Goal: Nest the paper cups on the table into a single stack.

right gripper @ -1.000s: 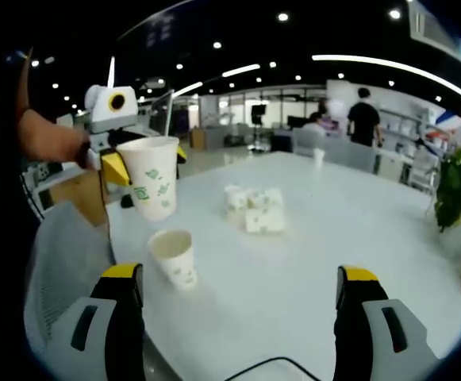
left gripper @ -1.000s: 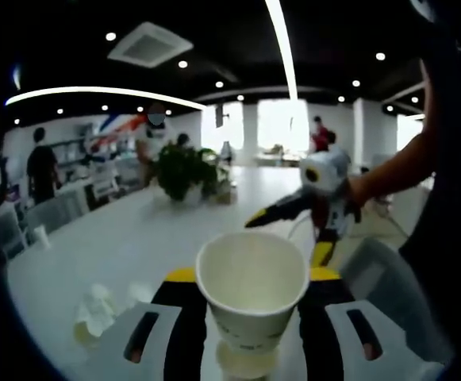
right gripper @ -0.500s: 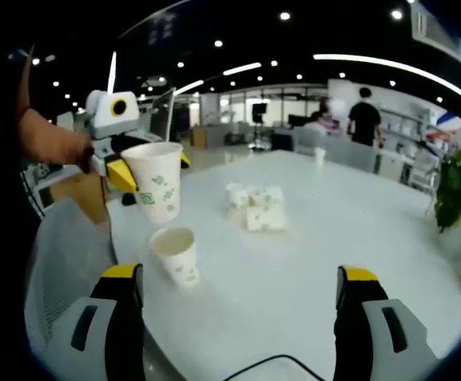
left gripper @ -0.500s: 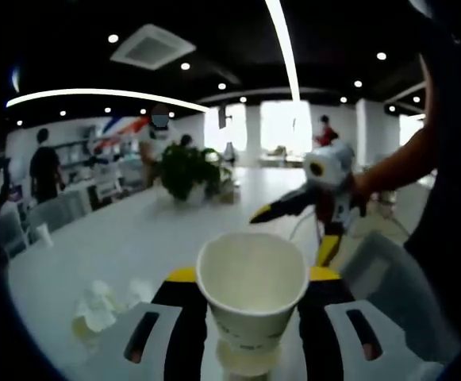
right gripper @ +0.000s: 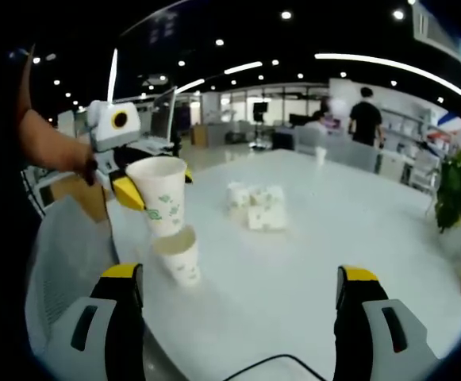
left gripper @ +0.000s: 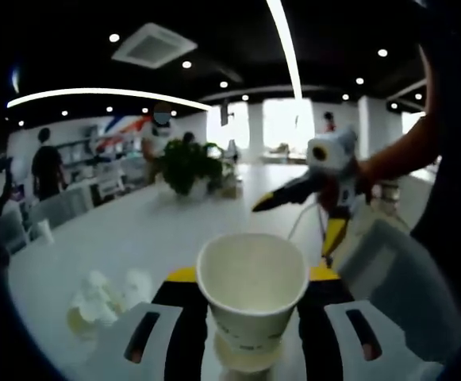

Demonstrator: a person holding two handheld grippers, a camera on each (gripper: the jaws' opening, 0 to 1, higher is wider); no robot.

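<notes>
Two paper cups are in play. My left hand-held gripper is clamped on the first paper cup, jaws pressed against its sides below the rim, mouth facing up. In the right gripper view the same held cup hangs tilted directly above the second paper cup, its base at or just inside the lower cup's mouth; I cannot tell whether the two touch. The second cup stands upright on the tabletop, near the tabletop's edge closest to me.

Markings: both cups are white with small green printed motifs on the wall. The print is too small to read; no brand or lettering can be made out.

My right hand-held gripper has its jaws spread wide apart and holds nothing. It is seen again in the left gripper view, raised above the tabletop's edge beyond the held cup.

One cluster of crumpled white paper pieces lies toward the middle of the tabletop, well apart from the cups; the number of pieces cannot be counted. One potted green plant stands at the far end of the tabletop. One grey chair back stands against the tabletop's near edge.
</notes>
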